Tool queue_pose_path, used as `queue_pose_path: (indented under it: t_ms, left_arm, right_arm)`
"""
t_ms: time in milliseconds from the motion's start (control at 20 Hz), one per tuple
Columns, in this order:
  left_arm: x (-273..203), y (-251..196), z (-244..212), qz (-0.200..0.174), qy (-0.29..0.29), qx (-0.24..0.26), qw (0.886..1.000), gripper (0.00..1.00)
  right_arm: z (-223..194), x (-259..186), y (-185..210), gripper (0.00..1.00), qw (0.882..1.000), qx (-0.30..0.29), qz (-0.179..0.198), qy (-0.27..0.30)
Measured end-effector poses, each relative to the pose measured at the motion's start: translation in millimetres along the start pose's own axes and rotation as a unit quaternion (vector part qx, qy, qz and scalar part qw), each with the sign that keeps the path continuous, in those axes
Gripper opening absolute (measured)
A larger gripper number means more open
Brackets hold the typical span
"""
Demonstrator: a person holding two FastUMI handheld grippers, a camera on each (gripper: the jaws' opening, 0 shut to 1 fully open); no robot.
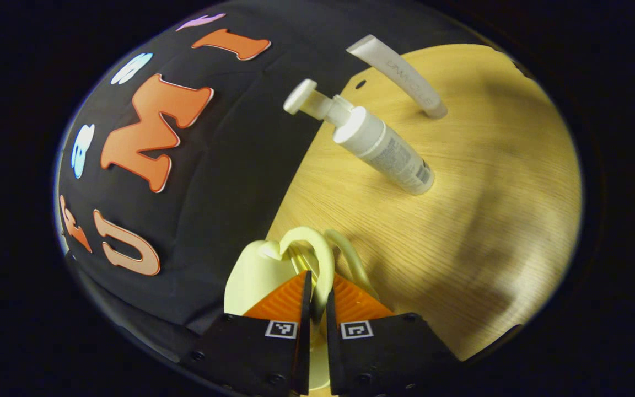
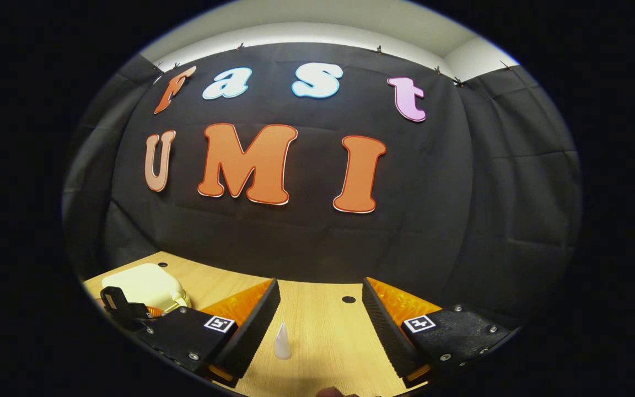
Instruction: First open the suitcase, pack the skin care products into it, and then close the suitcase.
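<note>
so in the left gripper view the left gripper has its fingers pinched together on the pale yellow looped handle of the small cream suitcase. both fingers press on that loop, with barely any gap between them. the suitcase sits right at the surface's back edge, against the black cloth wall, and from here i can't tell whether its lid is up or down.

further out on the light wood surface there's a white pump bottle standing up, pump head toward the cloth. beyond it is a white squeeze tube, standing cap down, well apart from the suitcase but fairly near the bottle. there's a small dark hole in the surface close to the back edge, just beside the tube.

the right gripper view has the right gripper with its fingers wide apart and nothing between them, hanging over the surface and facing the back wall. a small white pointy-tipped thing, maybe a little dropper bottle, stands on the wood in the gap between the fingers but touches neither of them. off toward the surface's left corner you can see the cream suitcase again, with the left gripper right at it.
</note>
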State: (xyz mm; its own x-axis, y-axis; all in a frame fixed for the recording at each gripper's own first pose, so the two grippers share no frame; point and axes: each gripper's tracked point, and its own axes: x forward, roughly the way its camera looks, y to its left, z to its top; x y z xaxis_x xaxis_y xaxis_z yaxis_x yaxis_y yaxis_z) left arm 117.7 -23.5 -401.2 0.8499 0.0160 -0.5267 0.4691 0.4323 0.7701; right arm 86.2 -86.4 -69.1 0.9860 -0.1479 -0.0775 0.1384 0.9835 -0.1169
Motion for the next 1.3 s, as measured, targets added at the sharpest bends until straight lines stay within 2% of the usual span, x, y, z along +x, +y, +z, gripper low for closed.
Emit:
queue_pose_path:
  t_ms: [350,500,550,650,850,1150,1300]
  left_arm:
    - [-9,42,12,0.015,0.003,-0.120,0.993,0.14]
    - [-4,76,12,0.051,0.002,-0.165,0.985,0.14]
    - [-15,81,14,0.057,0.001,-0.173,0.983,0.02]
    - [-21,82,15,0.062,-0.003,-0.195,0.979,0.03]
    - [-23,96,14,0.051,-0.020,-0.269,0.962,0.03]
    - [-26,103,15,0.045,-0.052,-0.353,0.933,0.02]
    - [-27,110,12,0.063,-0.056,-0.376,0.923,0.03]
  right_arm:
    - [1,10,4,0.96,0.999,0.008,0.035,-0.005]
    - [-3,12,6,0.96,0.998,0.005,0.060,0.003]
    - [-2,12,8,0.96,0.998,0.003,0.066,0.003]
    - [-1,13,12,0.95,0.997,-0.004,0.071,0.006]
    - [8,16,24,0.95,0.999,0.000,0.048,-0.002]
    - [23,15,45,0.95,1.000,-0.018,0.017,-0.013]
    - [28,15,60,0.95,1.000,-0.019,0.016,-0.011]
